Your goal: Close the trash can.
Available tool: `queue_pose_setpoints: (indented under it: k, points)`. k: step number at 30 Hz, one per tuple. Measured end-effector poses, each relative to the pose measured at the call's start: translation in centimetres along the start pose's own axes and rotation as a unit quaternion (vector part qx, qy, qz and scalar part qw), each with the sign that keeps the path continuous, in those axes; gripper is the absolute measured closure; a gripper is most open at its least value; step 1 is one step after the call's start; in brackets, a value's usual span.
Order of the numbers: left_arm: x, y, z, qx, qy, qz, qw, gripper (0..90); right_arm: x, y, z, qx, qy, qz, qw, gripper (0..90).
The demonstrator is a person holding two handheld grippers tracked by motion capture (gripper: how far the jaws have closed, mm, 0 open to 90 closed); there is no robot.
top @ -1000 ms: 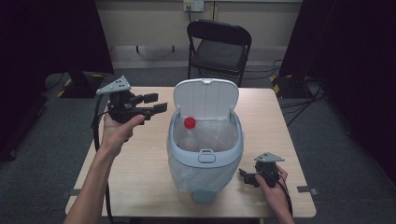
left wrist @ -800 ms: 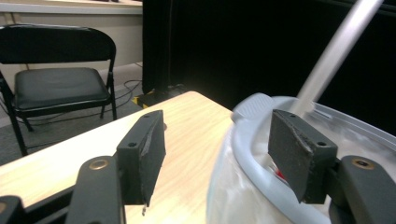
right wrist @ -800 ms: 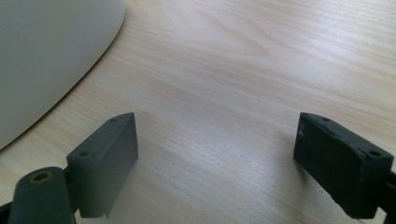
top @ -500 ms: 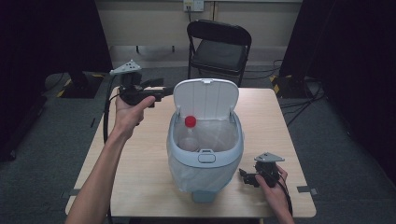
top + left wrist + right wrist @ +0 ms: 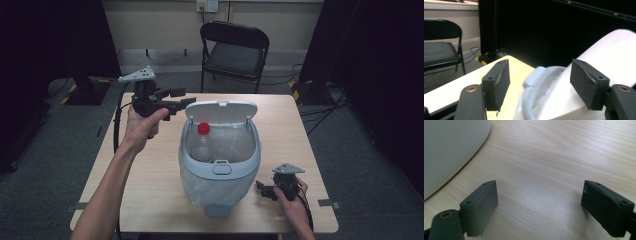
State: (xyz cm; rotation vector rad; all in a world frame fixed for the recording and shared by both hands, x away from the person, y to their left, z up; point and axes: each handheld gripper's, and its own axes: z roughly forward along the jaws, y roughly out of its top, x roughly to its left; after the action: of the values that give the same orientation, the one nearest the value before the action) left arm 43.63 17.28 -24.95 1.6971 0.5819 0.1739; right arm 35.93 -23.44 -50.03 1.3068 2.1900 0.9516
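Standing mid-bench [image 5: 150, 165], the grey bin [image 5: 220, 175] is left with its lid [image 5: 220, 112] raised, a red-capped bottle [image 5: 202, 142] dropped inside. The left gripper [image 5: 182, 102] is held wide open, empty, beside the lid, apparently to close it. The right gripper [image 5: 264, 189] is rested open, empty, on the bench.

One bin [image 5: 220, 170], one bottle [image 5: 202, 145] apparently, one chair [image 5: 234, 52].

I saw no words, numbers or signs that I could read. The bin [image 5: 220, 170] had none on it, and neither did the bottle [image 5: 202, 145] or my table [image 5: 150, 170].
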Motion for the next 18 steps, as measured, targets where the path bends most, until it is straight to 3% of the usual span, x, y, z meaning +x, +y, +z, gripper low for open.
queue_pose_setpoints:
  k: [3,8,18]
  points:
    - [-0.9,-0.3,0.4,0.016,-0.005,0.018,0.9997,30.6,0.0,0.0,0.0,0.000,0.000,0.000,1.0000,12.5]
    - [-1.4,-1.1,0.4,0.017,-0.010,0.016,0.9997,29.3,0.0,0.0,0.0,0.000,0.000,0.000,1.0000,12.5]
    - [-4.1,-2.8,1.1,0.049,-0.049,0.037,0.9969,28.6,0.0,0.0,0.0,0.000,0.000,0.000,1.0000,12.5]
